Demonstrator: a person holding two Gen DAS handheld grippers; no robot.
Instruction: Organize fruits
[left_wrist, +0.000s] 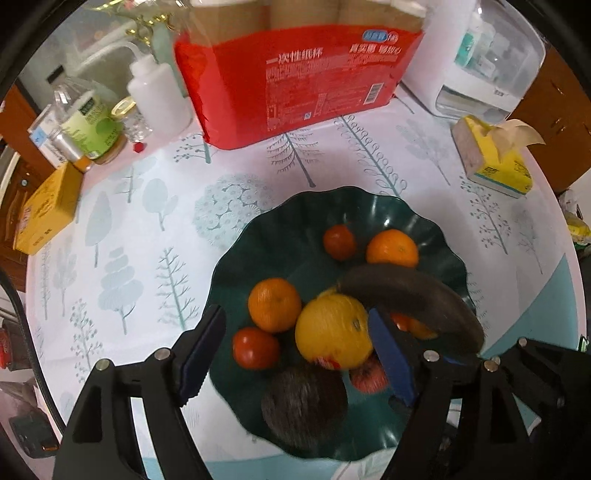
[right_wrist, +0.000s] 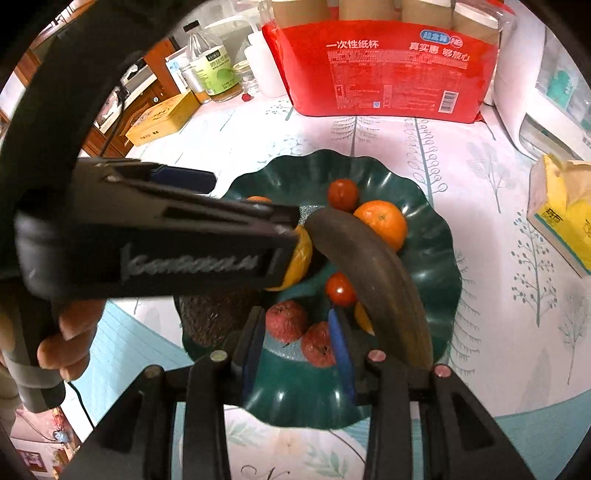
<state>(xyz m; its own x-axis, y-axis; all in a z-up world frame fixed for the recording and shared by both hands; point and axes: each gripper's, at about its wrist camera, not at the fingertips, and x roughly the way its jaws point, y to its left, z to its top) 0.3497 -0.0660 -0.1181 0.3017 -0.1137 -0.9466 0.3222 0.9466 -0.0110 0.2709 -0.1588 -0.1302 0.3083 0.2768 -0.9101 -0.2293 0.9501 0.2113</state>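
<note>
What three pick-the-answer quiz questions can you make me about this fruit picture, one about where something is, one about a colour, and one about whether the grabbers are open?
1. Where is the dark banana?
A. on the tissue box
B. in the bowl, across other fruit
C. on the tablecloth

2. What colour is the bowl?
A. dark green
B. white
C. red

3. How are the left gripper's jaws?
A. shut on a fruit
B. open, gripping nothing
C. out of view

Answers: 1 B, it lies over fruit inside the bowl. 2 A, the wavy rim is dark green. 3 B, the jaws stand wide apart above the fruit.
</note>
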